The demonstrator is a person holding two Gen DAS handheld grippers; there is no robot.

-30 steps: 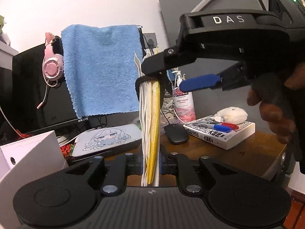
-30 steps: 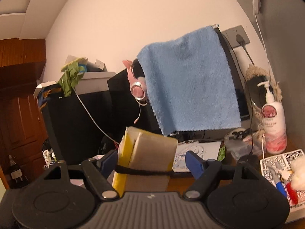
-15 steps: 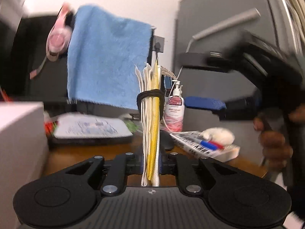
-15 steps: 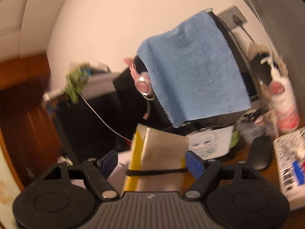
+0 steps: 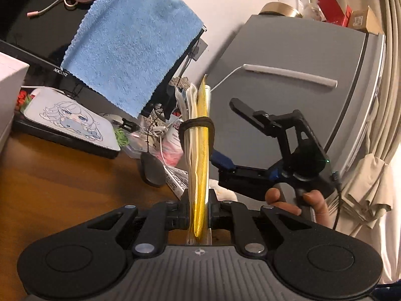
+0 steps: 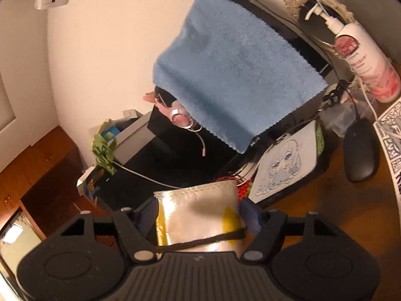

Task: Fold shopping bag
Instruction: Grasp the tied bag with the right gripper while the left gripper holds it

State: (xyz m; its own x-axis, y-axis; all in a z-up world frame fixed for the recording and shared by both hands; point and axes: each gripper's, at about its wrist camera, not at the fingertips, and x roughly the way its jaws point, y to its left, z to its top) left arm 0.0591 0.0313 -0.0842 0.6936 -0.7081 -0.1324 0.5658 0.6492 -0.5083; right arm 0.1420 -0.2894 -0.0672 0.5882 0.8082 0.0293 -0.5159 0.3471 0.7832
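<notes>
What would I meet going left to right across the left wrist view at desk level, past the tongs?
White box → cartoon mouse pad → black mouse → folded bag, edge-on in the left tongs → right tongs → hand holding them → beige curtain.

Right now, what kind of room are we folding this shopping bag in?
Probably a home desk corner in a bedroom or study: a monitor draped with a blue towel, a computer mouse on the wooden desk, and pink headphones.
</notes>
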